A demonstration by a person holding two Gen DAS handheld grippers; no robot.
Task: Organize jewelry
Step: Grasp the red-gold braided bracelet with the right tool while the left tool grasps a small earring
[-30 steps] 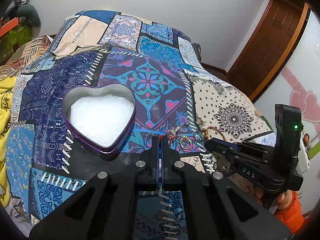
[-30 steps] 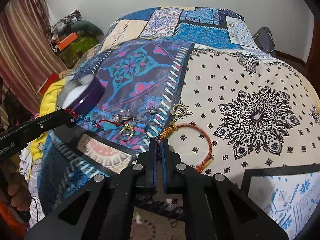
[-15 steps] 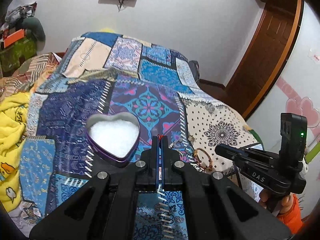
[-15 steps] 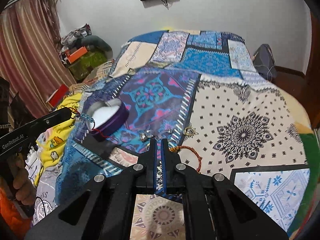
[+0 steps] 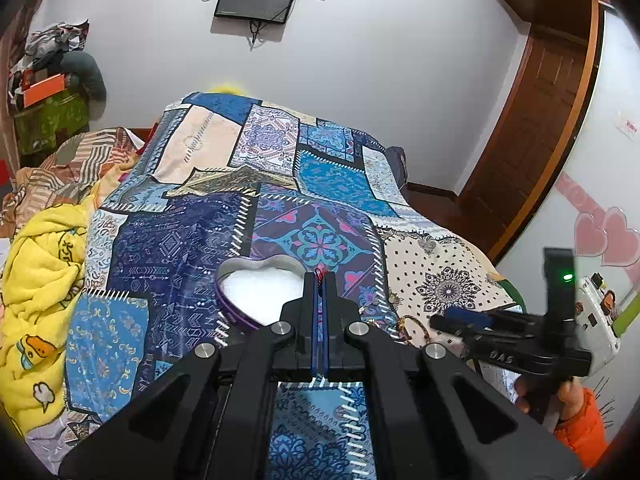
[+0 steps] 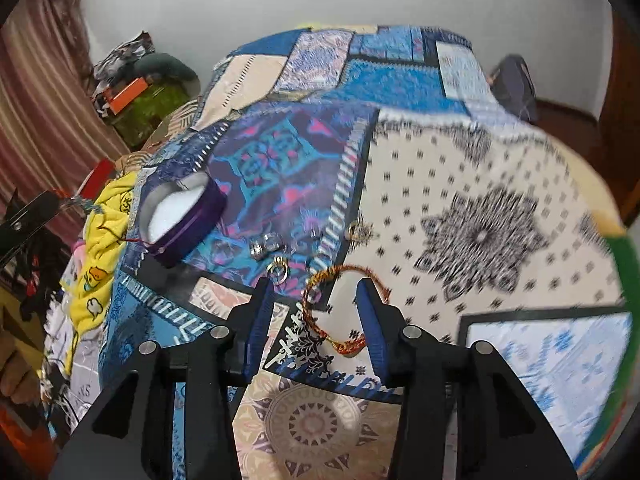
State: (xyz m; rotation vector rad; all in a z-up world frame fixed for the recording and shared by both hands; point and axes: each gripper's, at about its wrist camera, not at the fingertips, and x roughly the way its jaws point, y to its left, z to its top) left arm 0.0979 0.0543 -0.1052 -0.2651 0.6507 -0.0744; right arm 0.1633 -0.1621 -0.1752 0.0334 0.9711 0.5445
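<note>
The quilt (image 6: 460, 208) under you is soft and busy with pattern, which makes small metal easy to lose on it. On it sits the tin (image 6: 188, 216), a purple heart with white padding inside, open and with nothing in it that shows; in your left view it lies just past the fingertips. Your left gripper (image 5: 320, 280) is pressed together on a red cord (image 5: 319, 276), and from the right view that cord hangs in a loose loop, its low end trailing near the tin's front wall. Your right gripper (image 6: 318, 292) is spread wide, its jaws either side of the bracelet (image 6: 340, 304), a twisted orange-gold loop lying flat and not yet gripped. Just beyond it lie the rings (image 6: 266, 246) and a few other small pieces, close together. The risks, as I judge them: if you swing the cord across carelessly, its hanging end may catch the tin's rim or drag it; if you close on the bracelet from this height you may pinch quilt with it, or clip only one edge so it flips; and a low sweep could scatter the rings into the folds.
</note>
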